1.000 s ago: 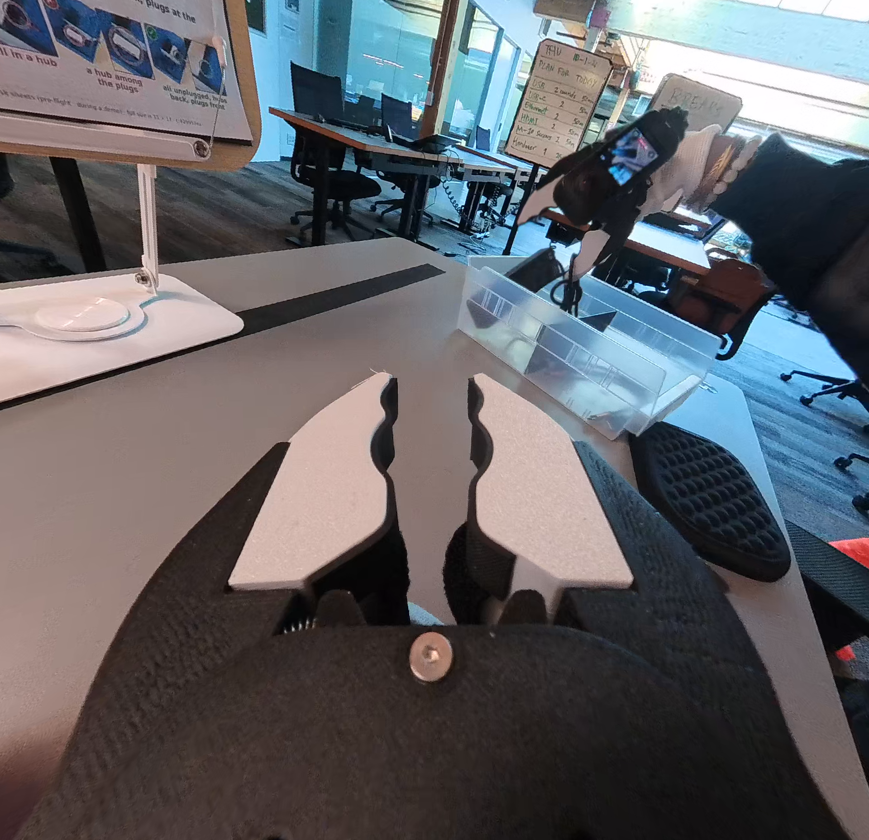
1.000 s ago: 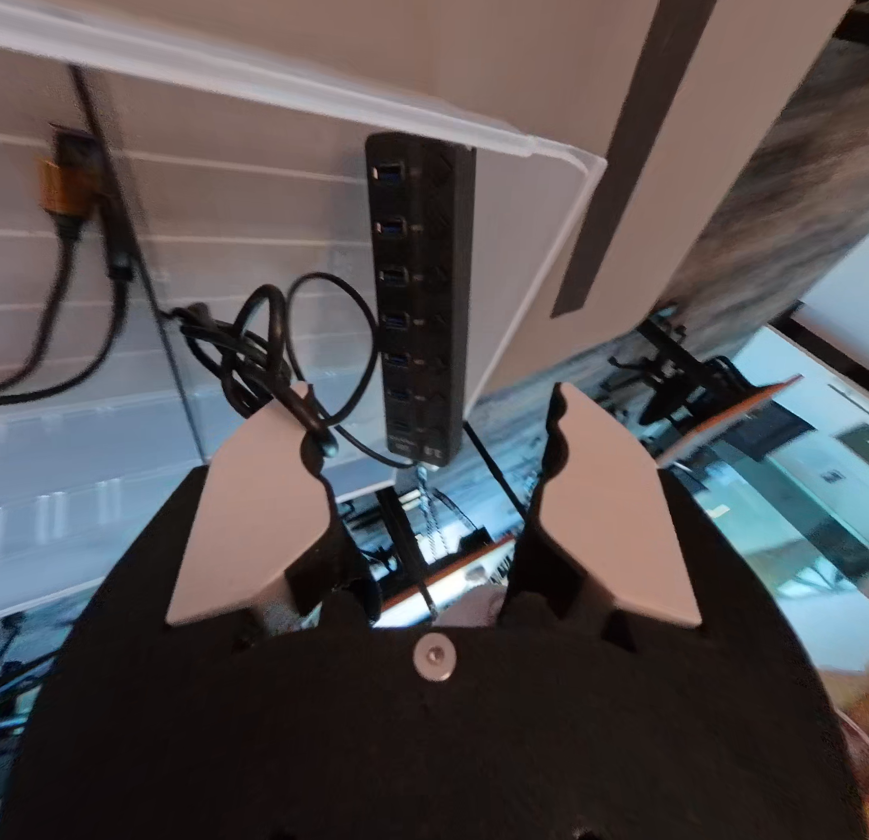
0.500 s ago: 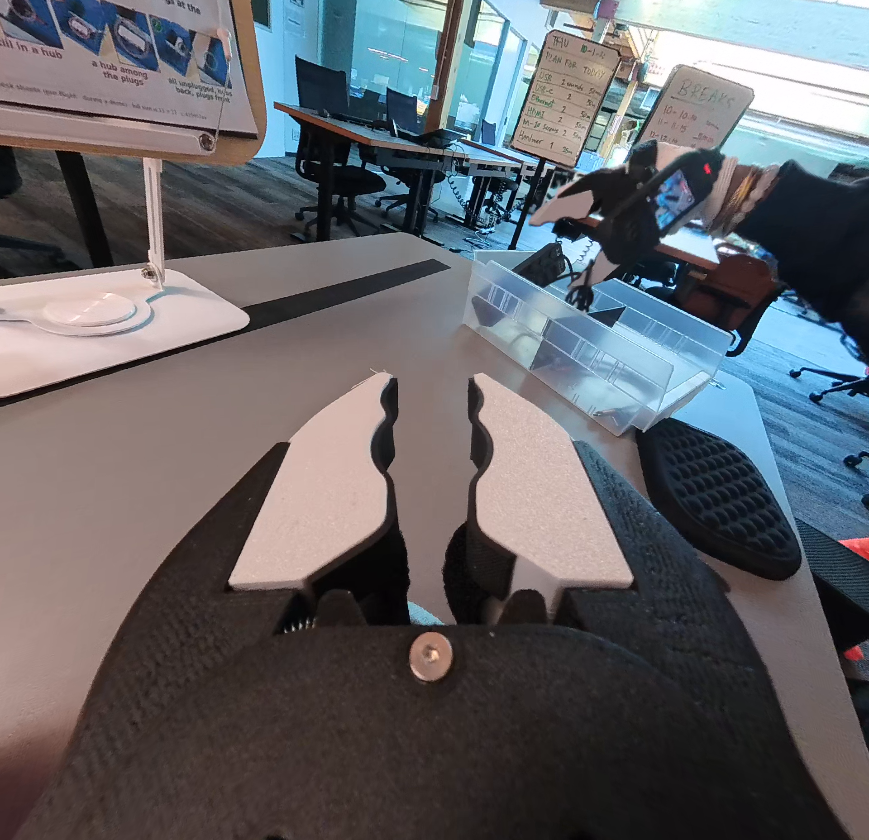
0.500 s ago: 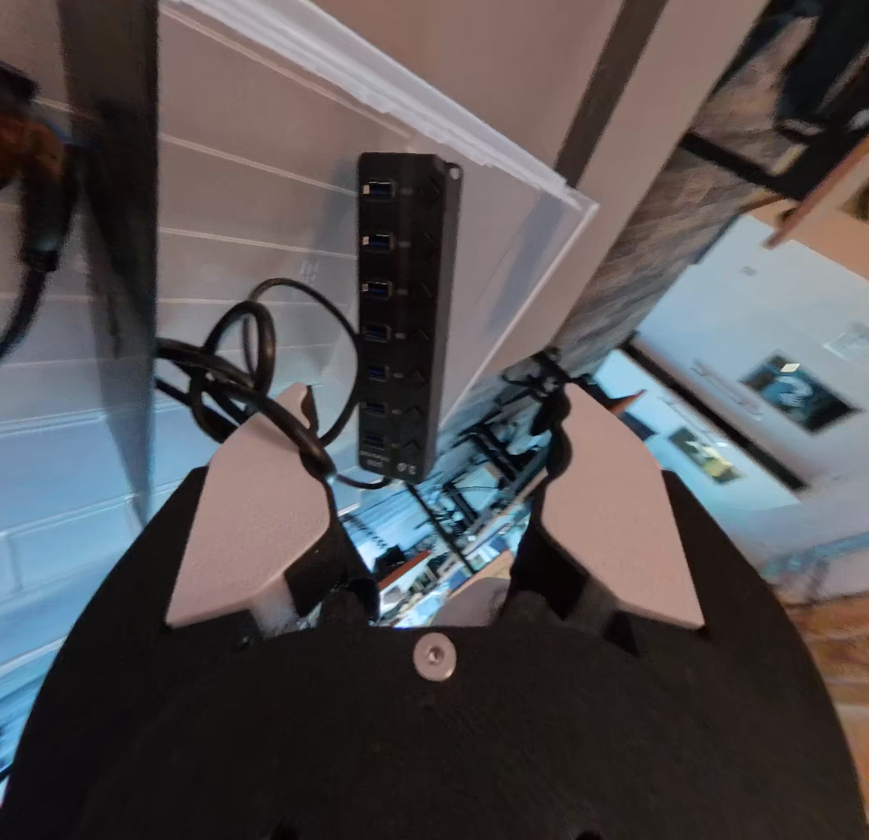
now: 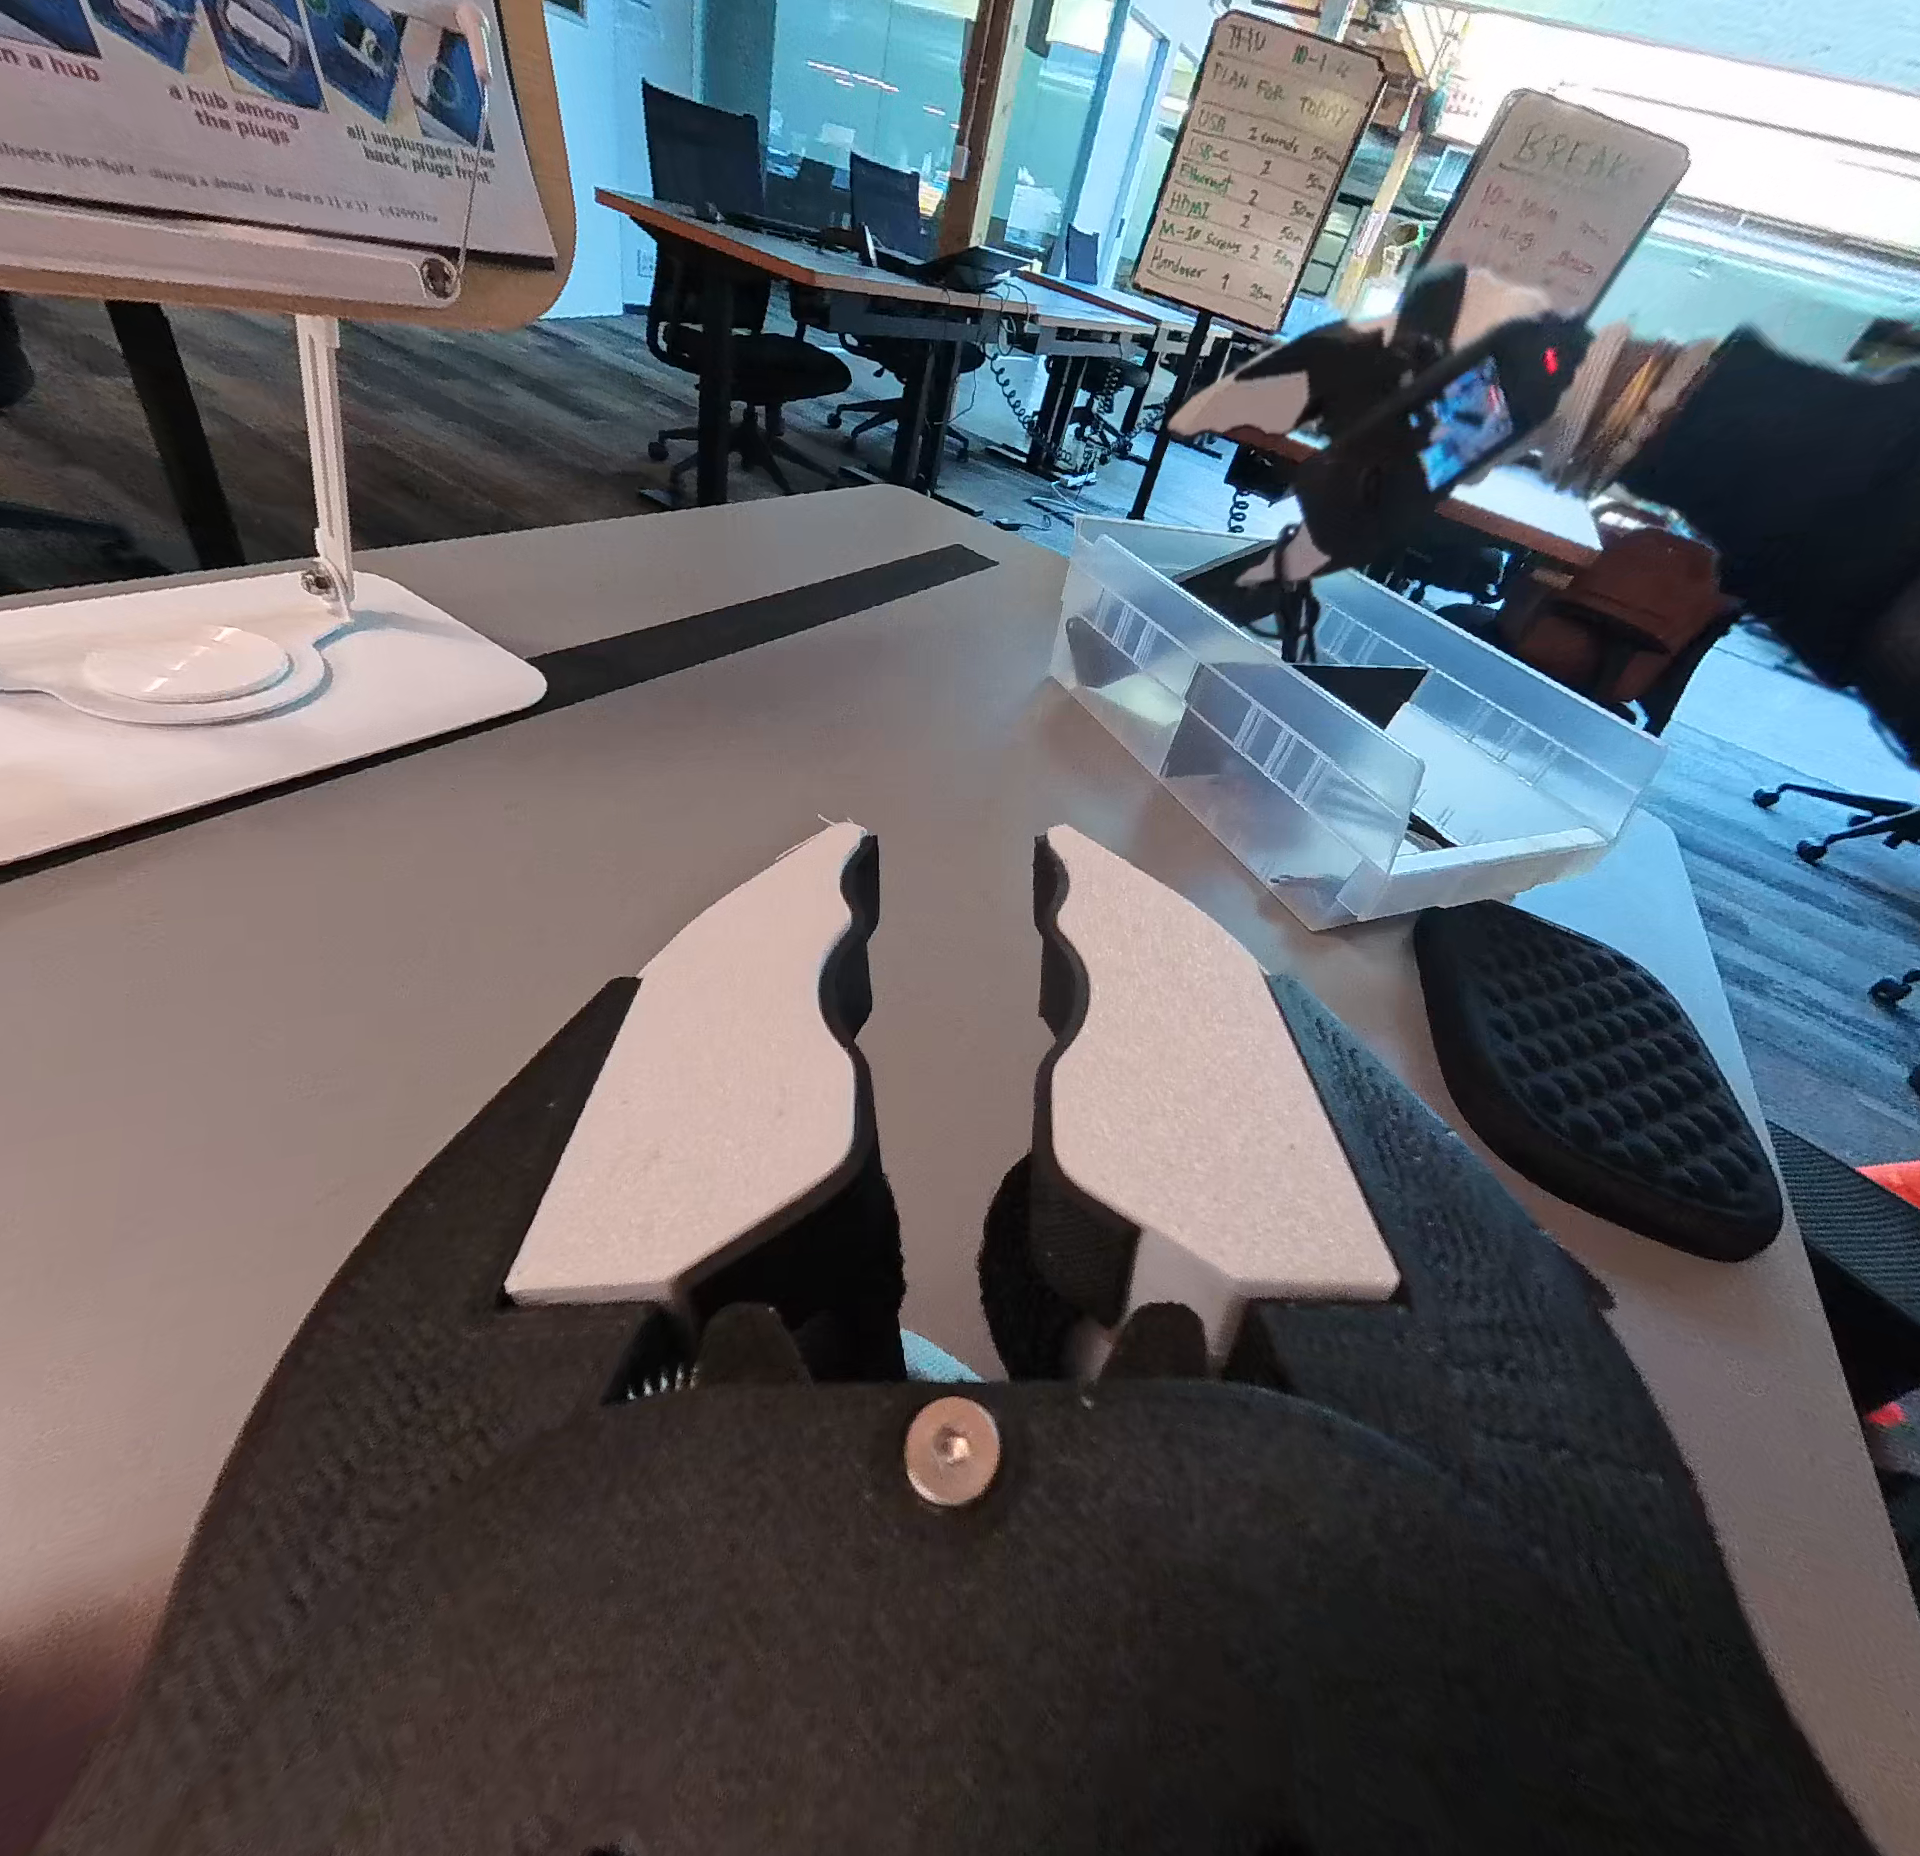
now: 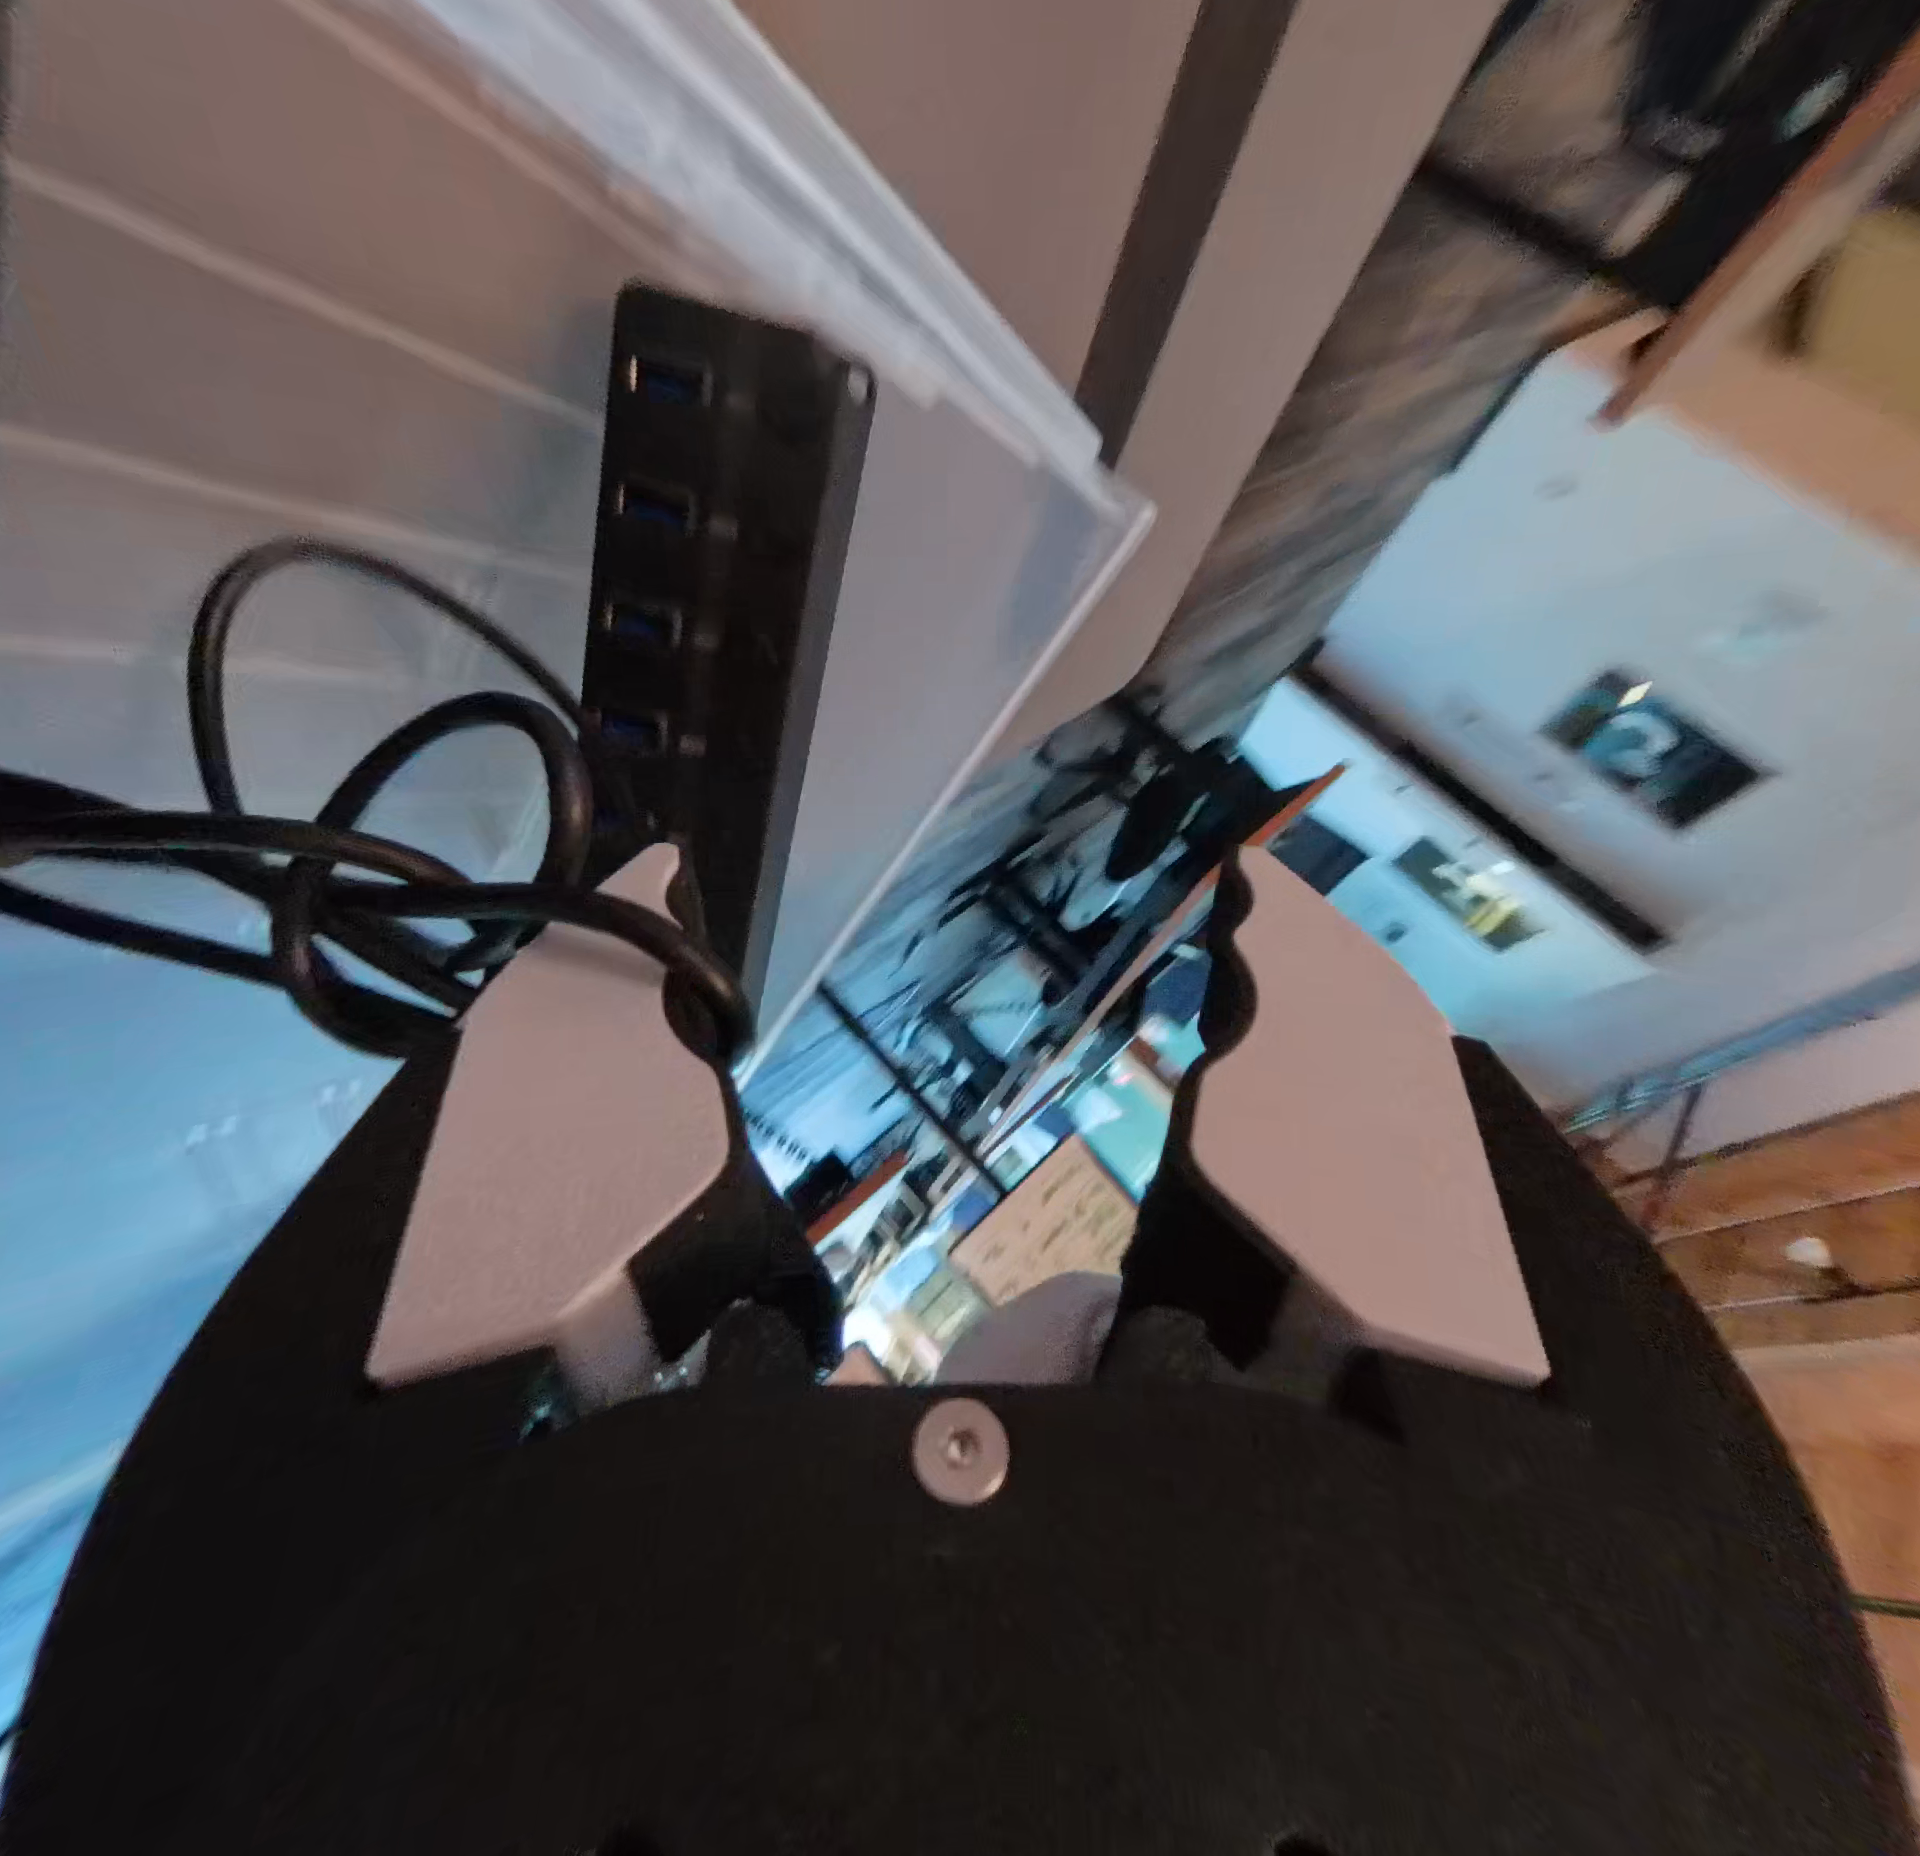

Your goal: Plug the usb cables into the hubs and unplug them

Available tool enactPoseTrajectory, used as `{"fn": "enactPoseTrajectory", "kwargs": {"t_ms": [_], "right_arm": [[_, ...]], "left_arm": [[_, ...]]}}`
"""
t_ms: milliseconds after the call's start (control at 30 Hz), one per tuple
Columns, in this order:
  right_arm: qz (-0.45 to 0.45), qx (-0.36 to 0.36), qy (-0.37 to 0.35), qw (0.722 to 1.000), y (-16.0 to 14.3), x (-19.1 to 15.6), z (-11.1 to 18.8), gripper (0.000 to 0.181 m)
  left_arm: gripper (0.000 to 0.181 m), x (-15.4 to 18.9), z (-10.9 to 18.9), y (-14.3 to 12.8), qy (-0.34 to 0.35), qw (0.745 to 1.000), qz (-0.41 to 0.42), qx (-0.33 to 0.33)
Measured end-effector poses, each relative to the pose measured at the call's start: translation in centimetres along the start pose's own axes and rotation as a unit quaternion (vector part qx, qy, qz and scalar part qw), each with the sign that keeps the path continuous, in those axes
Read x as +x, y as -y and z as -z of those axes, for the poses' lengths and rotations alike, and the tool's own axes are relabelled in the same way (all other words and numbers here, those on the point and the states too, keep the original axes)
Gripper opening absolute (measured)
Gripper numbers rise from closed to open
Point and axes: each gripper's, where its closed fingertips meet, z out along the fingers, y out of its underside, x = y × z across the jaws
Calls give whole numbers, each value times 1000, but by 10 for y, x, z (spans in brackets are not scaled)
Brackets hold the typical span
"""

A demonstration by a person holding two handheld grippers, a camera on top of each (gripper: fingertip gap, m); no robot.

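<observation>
The right gripper (image 6: 951, 871) hung with jaws spread and empty over the black USB hub (image 6: 717, 601) and its looped cable (image 6: 416, 871) in the clear bin (image 5: 1351, 767) at centre-left — the left gripper (image 5: 951, 861), slightly parted, grasped nothing above the grey table (image 5: 312, 1027).

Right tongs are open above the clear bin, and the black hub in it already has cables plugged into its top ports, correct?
Not quite. The right wrist view shows the hub's upper ports empty; the black cable lies coiled beside it. The right tongs are indeed open above the clear bin.
</observation>
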Motion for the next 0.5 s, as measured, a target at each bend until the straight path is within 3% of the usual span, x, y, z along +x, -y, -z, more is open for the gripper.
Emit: {"fn": "enactPoseTrajectory", "kwargs": {"t_ms": [100, 200, 267, 367, 500], "right_arm": [[-8, 35, -134, 990, 10, 13, 2, 95], [0, 77, -273, 959, 23, 16, 17, 81], [-23, 98, -320, 942, 27, 12, 26, 74], [-119, 139, -314, 932, 25, 6, 33, 70], [-257, 210, -207, 920, 31, -6, 34, 70]], "left_arm": [[28, 1, 1, 2, -1, 1000, -1, 3], [28, 1, 1, 2, 1, 1000, -3, 4], [28, 0, 1, 1, 2, 1000, -2, 3], [28, -1, -1, -1, 2, 1000, 0, -1], [28, -2, -3, -5, 3, 1000, 0, -8]]}}
